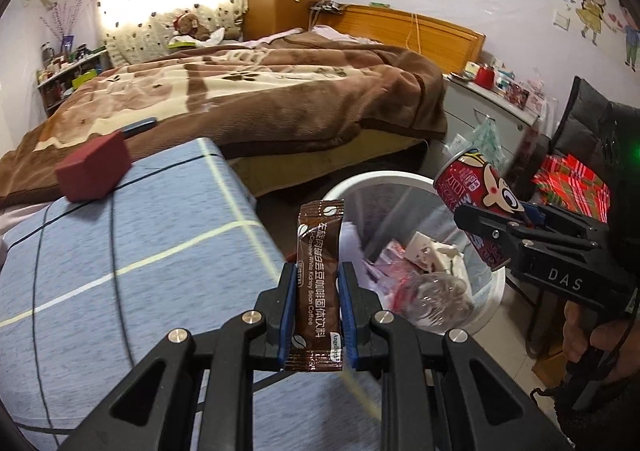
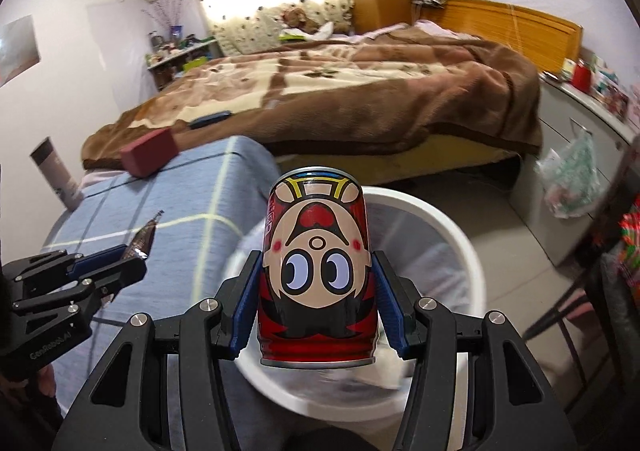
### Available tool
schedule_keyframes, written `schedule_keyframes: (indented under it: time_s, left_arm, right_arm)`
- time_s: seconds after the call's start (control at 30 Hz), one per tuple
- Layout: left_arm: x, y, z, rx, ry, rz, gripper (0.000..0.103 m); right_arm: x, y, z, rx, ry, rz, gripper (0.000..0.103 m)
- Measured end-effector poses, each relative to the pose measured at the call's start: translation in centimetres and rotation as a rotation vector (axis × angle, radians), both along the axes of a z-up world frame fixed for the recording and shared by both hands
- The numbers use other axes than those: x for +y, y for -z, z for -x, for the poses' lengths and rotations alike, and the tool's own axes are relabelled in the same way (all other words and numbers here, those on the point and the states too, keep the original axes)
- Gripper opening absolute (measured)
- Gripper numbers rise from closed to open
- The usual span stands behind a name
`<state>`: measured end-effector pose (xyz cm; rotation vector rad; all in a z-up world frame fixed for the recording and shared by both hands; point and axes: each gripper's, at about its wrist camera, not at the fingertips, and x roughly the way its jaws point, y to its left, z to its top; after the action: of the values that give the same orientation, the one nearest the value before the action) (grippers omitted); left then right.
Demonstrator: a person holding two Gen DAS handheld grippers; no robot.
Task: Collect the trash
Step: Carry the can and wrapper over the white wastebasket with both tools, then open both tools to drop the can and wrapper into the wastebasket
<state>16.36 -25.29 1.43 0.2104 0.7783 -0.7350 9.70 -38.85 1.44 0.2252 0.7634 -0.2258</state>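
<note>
Left wrist view shows the left gripper (image 1: 318,301) clamped on a brown coffee sachet (image 1: 319,285), its lower half pinched between the blue pads (image 1: 290,311), long axis running straight out along the fingers toward the white bin (image 1: 404,179). Beside it, the right gripper (image 2: 318,303) grips a red cartoon can (image 2: 318,275) by its sides, printed face upside down, long axis along the fingers, over the bin's mouth.

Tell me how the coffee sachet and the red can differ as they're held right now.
The coffee sachet is flat, brown and thin; the red can is a round cylinder with a cartoon face.
The left gripper pinches the sachet with narrow jaws; the right gripper spans the can with wide jaws.
Both are clamped between blue pads, near the white bin.
</note>
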Motion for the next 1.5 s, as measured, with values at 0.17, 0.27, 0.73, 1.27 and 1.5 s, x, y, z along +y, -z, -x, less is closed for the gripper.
schedule_keyframes:
  time_s: [0.17,0.27,0.73,1.27,1.5]
  left_arm:
    - [-2.7,1.0,0.6,0.023,0.023,0.001,0.022]
    - [-3.9,1.4,0.8,0.034,0.038,-0.006,0.022]
    - [-5.3,2.2,1.3,0.052,0.009,-0.005,0.052]
    - [-2.9,0.9,3.7,-0.003,-0.048,0.031,0.065]
    - [-0.4,0.6,6.2,-0.07,-0.113,0.047,0.065]
  right_arm:
    - [-2.6,1.4,0.5,0.034,0.056,-0.016,0.054]
    - [-3.5,2.0,0.8,0.049,0.07,-0.008,0.054]
    - [-5.0,3.1,1.4,0.093,0.095,-0.005,0.055]
    - [-2.5,0.9,3.8,-0.036,0.093,0.045,0.056]
    - [0.1,0.6,6.0,-0.098,0.097,0.054,0.056]
